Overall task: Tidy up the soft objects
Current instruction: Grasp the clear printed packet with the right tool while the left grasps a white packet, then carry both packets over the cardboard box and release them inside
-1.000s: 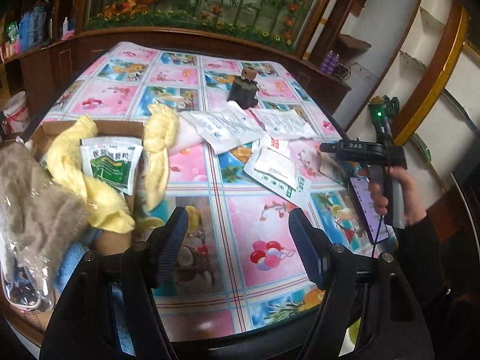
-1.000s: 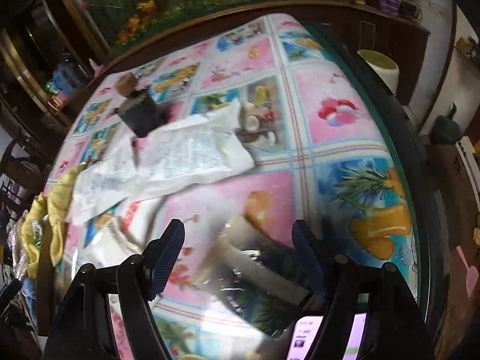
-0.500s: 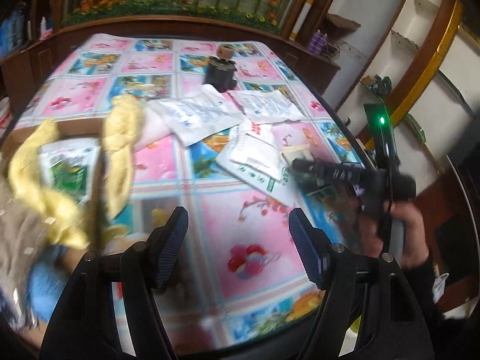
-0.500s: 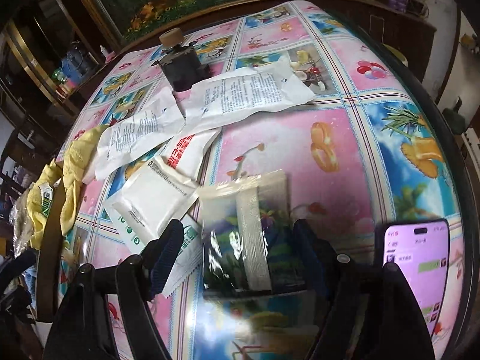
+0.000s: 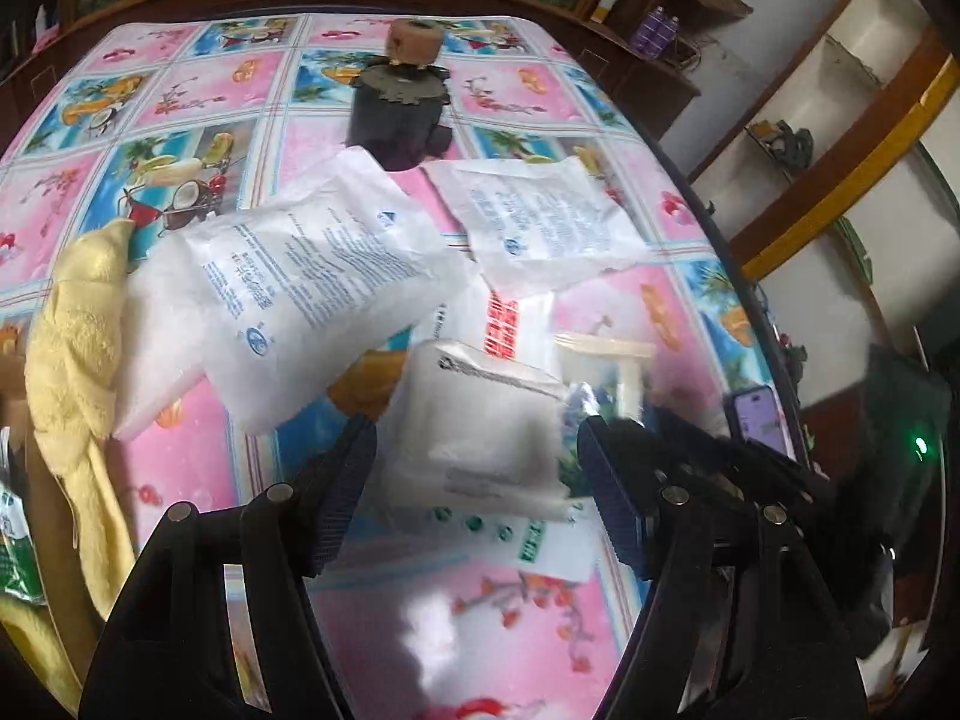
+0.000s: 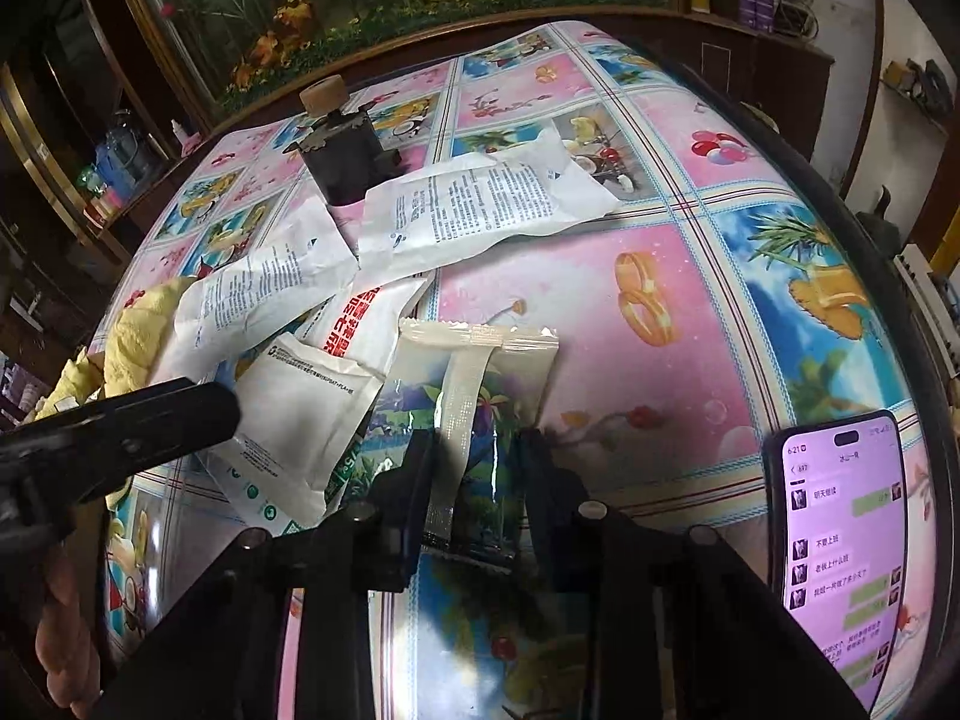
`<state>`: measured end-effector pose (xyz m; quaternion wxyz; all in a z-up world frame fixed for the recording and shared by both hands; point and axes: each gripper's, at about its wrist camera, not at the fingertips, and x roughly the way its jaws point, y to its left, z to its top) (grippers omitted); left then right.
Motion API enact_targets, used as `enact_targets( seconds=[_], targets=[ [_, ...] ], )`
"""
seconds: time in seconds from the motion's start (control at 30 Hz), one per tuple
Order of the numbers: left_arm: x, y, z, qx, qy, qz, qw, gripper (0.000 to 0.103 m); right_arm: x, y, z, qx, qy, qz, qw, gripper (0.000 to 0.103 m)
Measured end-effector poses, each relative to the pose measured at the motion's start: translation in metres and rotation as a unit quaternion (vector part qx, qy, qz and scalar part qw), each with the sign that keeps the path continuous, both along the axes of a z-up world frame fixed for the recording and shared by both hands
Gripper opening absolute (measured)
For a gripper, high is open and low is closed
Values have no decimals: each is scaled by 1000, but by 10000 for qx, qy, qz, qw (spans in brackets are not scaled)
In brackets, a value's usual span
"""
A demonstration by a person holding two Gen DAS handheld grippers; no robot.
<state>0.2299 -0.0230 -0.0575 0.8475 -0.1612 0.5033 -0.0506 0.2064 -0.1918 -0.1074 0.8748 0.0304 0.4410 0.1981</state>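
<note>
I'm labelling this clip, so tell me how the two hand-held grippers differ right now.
The right hand-held gripper has its jaws closing around the clear packet with the white seam, while the left hand-held gripper stands wide open, holding nothing. The right one sits low at its packet; the left one hangs above the puffy white packet, not touching it. Both are black and two-fingered, aimed down at the patterned tablecloth.

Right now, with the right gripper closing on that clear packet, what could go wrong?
The right gripper is closing on only the near end of the clear packet, so it may sag or slip. The white pouch overlaps its edge and could get dragged. The phone lies near the table edge, where a swing might knock it off.
</note>
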Motion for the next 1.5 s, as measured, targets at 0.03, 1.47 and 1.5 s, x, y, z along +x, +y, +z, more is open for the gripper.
enact_targets(
  seconds=[0.03, 1.47, 1.5],
  targets=[
    [0, 4, -3, -149, 0, 55, 9999, 70, -2, 2, 0, -25, -32, -2, 10000, 28],
    [-36, 30, -32, -1811, 102, 533, 9820, 39, -32, 29, -3, 124, -207, 498, 9985, 9],
    [-37, 29, -32, -1785, 80, 545, 9824, 39, -32, 30, -3, 122, -213, 543, 9982, 9]
  ],
)
